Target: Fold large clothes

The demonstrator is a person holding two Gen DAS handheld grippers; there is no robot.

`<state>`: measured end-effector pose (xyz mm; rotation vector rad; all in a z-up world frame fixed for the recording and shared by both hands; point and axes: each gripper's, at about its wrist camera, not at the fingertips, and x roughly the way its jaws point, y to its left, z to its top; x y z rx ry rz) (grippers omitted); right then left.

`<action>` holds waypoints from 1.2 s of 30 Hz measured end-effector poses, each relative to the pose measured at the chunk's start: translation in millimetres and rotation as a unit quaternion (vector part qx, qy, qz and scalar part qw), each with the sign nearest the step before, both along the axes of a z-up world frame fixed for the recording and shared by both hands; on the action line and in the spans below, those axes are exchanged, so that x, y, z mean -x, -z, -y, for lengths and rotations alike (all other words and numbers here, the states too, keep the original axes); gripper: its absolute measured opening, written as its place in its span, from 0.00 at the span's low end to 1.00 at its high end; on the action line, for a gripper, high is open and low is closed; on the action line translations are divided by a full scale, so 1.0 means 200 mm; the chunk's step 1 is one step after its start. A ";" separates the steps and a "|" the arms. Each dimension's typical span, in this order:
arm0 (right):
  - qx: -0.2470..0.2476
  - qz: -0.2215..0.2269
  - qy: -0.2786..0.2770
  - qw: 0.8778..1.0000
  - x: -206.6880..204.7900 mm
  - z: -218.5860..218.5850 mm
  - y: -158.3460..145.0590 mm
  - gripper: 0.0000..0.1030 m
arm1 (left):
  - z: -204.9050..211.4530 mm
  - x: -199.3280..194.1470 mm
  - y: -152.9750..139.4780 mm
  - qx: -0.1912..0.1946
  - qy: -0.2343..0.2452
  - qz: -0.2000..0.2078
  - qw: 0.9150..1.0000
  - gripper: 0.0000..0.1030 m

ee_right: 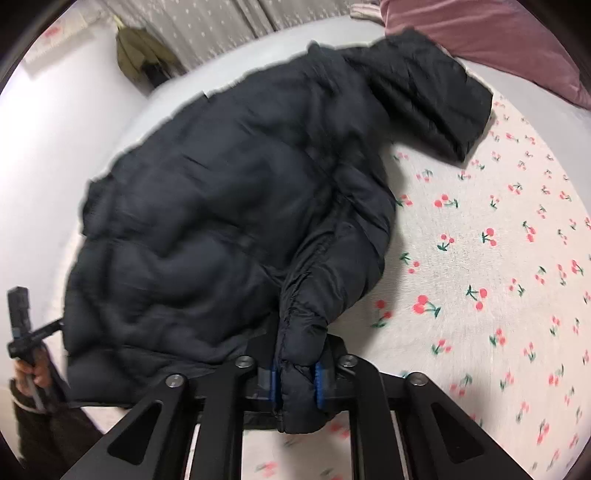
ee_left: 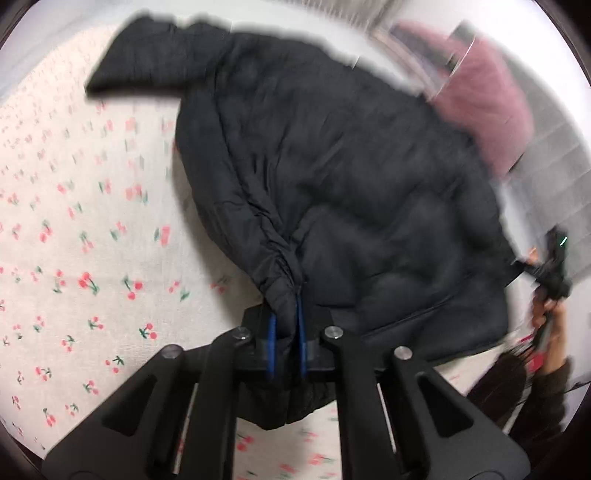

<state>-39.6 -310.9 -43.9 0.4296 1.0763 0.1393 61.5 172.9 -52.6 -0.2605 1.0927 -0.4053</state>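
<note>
A black puffer jacket (ee_left: 332, 177) lies spread on a bed with a cherry-print sheet (ee_left: 74, 221). My left gripper (ee_left: 286, 328) is shut on a gathered fold of the jacket's edge, near its hem. The jacket also fills the right wrist view (ee_right: 221, 206), with one sleeve (ee_right: 436, 92) stretched to the upper right. My right gripper (ee_right: 297, 373) is shut on another bunched part of the jacket's edge. Each view shows the other hand and gripper at its side edge: the right gripper in the left wrist view (ee_left: 550, 273), the left gripper in the right wrist view (ee_right: 22, 321).
A pink pillow (ee_right: 498, 33) lies at the head of the bed, also seen in the left wrist view (ee_left: 487, 107). A curtain (ee_right: 229, 26) and an olive garment (ee_right: 140, 55) hang by the wall. The cherry sheet (ee_right: 498, 258) spreads beside the jacket.
</note>
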 end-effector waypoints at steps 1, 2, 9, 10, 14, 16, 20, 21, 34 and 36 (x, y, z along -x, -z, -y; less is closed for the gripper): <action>-0.012 0.020 0.004 1.000 0.03 0.01 -0.06 0.10 | -0.03 0.02 -0.06 0.026 -0.009 0.015 1.000 0.09; -0.035 0.053 0.013 0.998 0.09 0.05 -0.17 0.10 | -0.08 0.04 -0.13 0.052 -0.019 0.025 0.998 0.08; 0.021 0.004 0.032 0.999 0.24 0.18 -0.20 0.11 | -0.08 0.08 0.04 -0.083 -0.003 -0.064 0.995 0.09; 0.034 -0.027 0.025 0.999 0.22 0.17 -0.12 0.12 | -0.05 0.09 0.14 -0.109 0.007 -0.088 0.990 0.09; 0.062 -0.082 0.011 0.995 0.20 0.13 0.12 0.22 | 0.06 0.11 0.23 -0.174 0.028 -0.078 0.981 0.16; 0.076 -0.093 0.017 0.993 0.21 0.15 0.09 0.34 | 0.09 0.13 0.15 -0.214 0.020 -0.052 0.975 0.22; 0.153 -0.062 0.048 0.985 0.25 0.16 -0.10 0.54 | 0.15 0.16 -0.05 -0.246 -0.017 0.035 0.968 0.63; 0.159 -0.047 0.056 0.985 0.24 0.15 -0.15 0.60 | 0.19 0.16 -0.10 -0.241 -0.024 0.064 0.968 0.67; 0.145 0.036 0.031 0.988 -0.22 -0.28 -0.07 0.72 | 0.99 -0.06 0.09 -0.171 0.098 0.131 0.972 0.75; 0.151 0.033 0.035 0.987 -0.23 -0.25 0.03 0.79 | 1.00 0.00 0.21 -0.193 0.121 0.127 0.965 0.78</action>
